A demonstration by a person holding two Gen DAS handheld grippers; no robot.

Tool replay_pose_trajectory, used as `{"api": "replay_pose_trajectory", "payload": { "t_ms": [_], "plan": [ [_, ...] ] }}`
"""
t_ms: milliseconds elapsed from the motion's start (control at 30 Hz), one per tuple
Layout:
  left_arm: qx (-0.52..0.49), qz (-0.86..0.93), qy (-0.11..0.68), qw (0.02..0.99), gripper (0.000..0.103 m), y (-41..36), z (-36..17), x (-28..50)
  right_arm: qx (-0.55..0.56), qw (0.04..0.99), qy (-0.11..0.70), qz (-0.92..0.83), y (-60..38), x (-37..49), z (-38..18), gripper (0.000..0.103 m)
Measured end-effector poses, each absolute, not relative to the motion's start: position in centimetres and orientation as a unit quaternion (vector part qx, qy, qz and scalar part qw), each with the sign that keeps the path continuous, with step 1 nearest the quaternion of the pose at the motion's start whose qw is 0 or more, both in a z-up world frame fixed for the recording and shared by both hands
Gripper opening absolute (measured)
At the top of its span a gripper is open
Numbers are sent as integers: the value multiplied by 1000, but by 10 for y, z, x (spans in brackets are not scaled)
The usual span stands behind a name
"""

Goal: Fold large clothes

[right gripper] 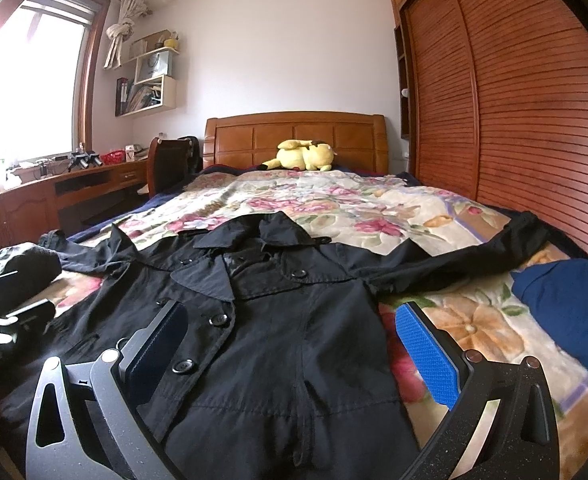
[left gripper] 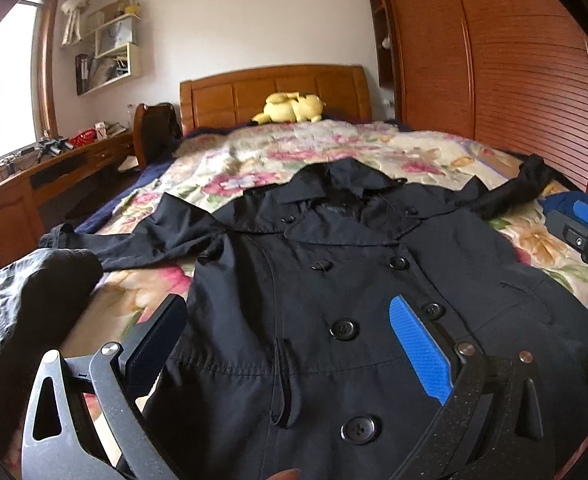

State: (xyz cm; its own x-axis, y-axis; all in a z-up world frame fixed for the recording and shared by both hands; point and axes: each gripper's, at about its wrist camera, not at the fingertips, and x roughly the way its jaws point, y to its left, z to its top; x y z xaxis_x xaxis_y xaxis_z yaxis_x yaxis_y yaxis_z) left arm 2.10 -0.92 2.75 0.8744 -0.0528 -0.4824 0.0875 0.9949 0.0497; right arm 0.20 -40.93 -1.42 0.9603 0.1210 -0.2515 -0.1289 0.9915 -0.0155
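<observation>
Black coat (left gripper: pixel 334 280): flat on bed (right gripper: pixel 374 208), sleeves spread, unfolded. We hold left gripper (left gripper: pixel 294 344) and right gripper (right gripper: pixel 294 344) with jaws wide, empty.

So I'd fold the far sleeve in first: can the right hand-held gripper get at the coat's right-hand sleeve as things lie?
Probably yes: the right hand-held gripper is open and the sleeve lies flat on the floral bedspread with nothing over it.
</observation>
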Motion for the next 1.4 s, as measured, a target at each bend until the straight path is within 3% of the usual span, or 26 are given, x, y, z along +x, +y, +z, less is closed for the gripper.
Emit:
{"api": "replay_pose_trajectory", "payload": {
  "t_ms": [500, 767, 1400],
  "plan": [
    [49, -86, 258, 961, 102, -35, 42, 67, -47, 984, 171, 26, -432, 47, 10, 103],
    [63, -105, 276, 953, 102, -50, 36, 95, -82, 971, 222, -14, -473, 117, 6, 103],
    [80, -144, 345, 924, 102, -73, 7, 157, 19, 940, 312, -134, -597, 252, 32, 99]
  ]
}}
